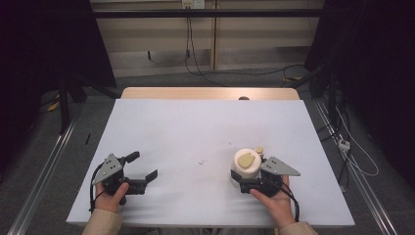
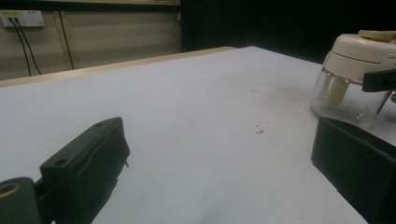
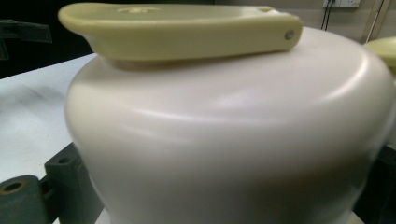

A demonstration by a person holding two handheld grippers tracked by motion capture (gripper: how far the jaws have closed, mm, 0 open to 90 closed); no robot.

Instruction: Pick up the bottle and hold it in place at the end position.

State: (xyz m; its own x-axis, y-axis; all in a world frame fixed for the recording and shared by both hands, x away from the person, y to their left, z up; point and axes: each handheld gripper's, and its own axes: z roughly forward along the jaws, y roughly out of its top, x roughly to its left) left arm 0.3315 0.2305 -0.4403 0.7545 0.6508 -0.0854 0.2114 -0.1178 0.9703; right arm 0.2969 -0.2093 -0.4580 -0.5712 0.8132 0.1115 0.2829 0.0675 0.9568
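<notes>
One chopper (image 1: 246, 165) between right tool (image 1: 243, 182) jaws.

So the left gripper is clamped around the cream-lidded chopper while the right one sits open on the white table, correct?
The sides are swapped. In the high view the right gripper is around the cream-lidded chopper, and the right gripper view has the lid close between its jaws. The left gripper sits open on the white table, apart from the chopper.
</notes>
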